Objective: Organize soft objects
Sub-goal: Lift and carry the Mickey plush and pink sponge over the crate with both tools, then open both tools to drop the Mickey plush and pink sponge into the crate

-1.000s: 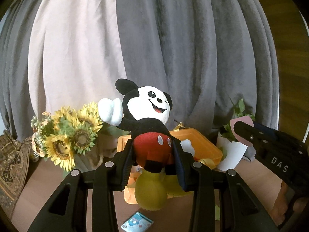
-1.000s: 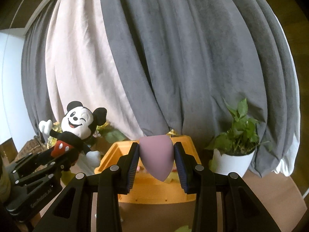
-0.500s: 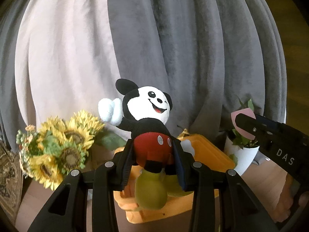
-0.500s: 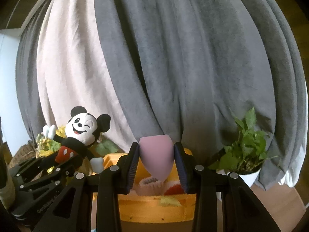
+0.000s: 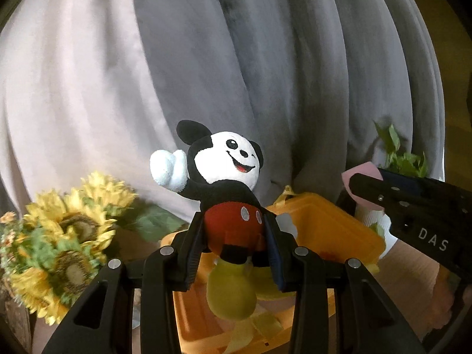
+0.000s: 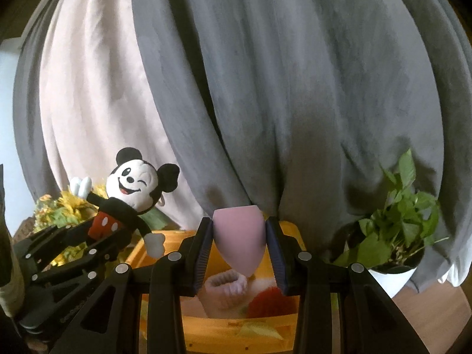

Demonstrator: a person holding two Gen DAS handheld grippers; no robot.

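Black tongs clamped on two soft things above an orange bin.
Left gripper pinches the mouse plush at its red shorts; right gripper squeezes a pink sponge — both over the bin holding a knitted sock. Sunflowers stand left, a potted plant right, curtains behind.

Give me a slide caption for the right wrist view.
Right gripper holds a pink sponge above the orange bin.
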